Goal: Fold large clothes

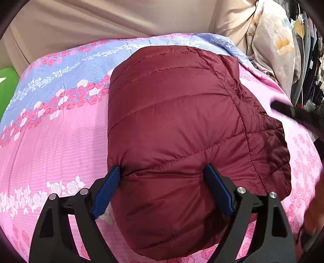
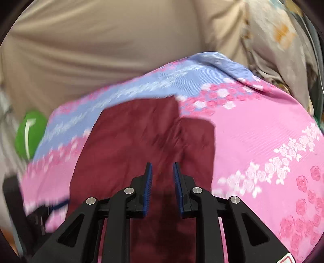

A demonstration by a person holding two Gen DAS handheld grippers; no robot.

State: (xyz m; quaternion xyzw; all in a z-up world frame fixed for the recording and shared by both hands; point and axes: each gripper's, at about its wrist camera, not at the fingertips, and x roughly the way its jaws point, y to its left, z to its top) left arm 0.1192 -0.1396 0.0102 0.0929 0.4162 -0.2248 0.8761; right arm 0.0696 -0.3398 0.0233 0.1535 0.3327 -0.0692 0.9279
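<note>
Jaws of the left gripper (image 1: 162,172) stand wide apart around the near end of a folded maroon quilted jacket (image 1: 182,121), the blue pads (image 1: 107,192) flanking a puffed fold of the padding; the left pad touches the fabric's edge, while whether the right pad presses on it cannot be told. The jacket lies as a compact bundle stretching away from the left gripper and off to its right, on a pink and blue floral bedspread (image 1: 50,131). Beyond the spread hangs a beige fabric backdrop (image 1: 101,18), with a green object (image 1: 8,85) at the far left and a pale patterned cloth (image 1: 273,40) heaped at the far right.

The right gripper (image 2: 162,172) hovers over the same jacket (image 2: 131,141), its jaws nearly closed with a narrow gap and nothing between the pads. This view is blurred. Jacket fabric spreads beneath and ahead of the right gripper, the floral spread (image 2: 263,131) extending to its right.
</note>
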